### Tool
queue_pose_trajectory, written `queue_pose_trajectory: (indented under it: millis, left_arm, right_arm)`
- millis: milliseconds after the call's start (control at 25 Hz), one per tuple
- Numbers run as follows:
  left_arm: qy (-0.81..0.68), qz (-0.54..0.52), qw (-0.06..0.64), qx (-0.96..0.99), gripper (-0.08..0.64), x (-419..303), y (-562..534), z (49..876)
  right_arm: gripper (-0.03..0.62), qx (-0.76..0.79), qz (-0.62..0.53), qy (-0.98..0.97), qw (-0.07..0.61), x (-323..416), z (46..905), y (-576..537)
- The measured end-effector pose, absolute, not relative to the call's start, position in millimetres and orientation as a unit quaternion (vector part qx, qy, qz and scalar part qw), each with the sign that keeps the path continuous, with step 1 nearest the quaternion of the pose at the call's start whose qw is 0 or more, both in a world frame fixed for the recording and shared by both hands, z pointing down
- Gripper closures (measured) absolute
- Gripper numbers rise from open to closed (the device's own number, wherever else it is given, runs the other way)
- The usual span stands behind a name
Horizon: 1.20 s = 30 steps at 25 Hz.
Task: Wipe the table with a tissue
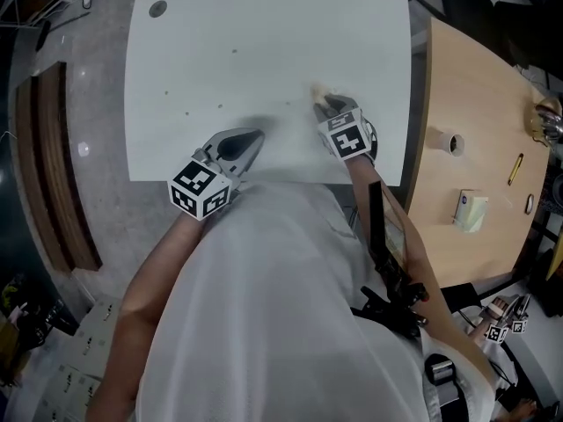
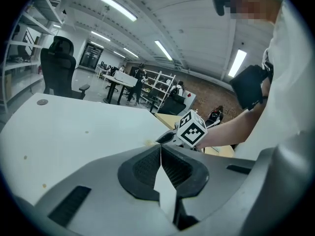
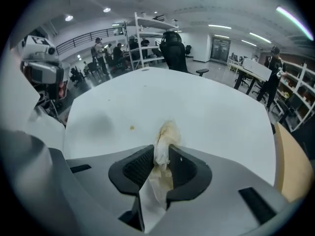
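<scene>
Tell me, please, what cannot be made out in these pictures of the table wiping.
- Whether the tissue touches the white table: in the head view the right gripper covers it; in the right gripper view the jaws hide its underside.
- What the specks on the table are: too small in the head view.
- Part of the table's near edge: hidden by the person's shirt in the head view.

White shirt (image 1: 264, 306); grey left gripper (image 1: 253, 136), right gripper (image 1: 325, 105), marker cubes (image 1: 201, 189).
</scene>
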<state>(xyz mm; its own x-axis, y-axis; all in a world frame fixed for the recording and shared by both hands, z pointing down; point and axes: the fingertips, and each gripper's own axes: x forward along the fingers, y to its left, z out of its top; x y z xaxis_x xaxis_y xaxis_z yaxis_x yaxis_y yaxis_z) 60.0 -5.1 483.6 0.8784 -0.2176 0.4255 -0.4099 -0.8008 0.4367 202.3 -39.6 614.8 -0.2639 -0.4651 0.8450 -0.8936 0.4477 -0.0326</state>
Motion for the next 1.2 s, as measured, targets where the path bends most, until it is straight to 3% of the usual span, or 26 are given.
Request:
queue_pose_trajectory:
  millis: [200,440,1200]
  left_arm:
    - [-0.180,0.176,0.267,0.930,0.552,41.8,-16.5,482.0]
    - [-0.175,0.183,0.268,0.929,0.552,35.1,-18.0,488.9]
    - [-0.180,0.186,0.286,0.923,0.552,-35.1,-17.0,502.2]
  right_arm:
    - [0.499,0.466,0.224,-0.735,0.438,192.7,612.9,-42.2]
    - [0.499,0.481,0.236,-0.731,0.422,191.0,616.3,-45.6]
    - [0.499,0.397,0.229,-0.790,0.407,58.9,616.8,-29.7]
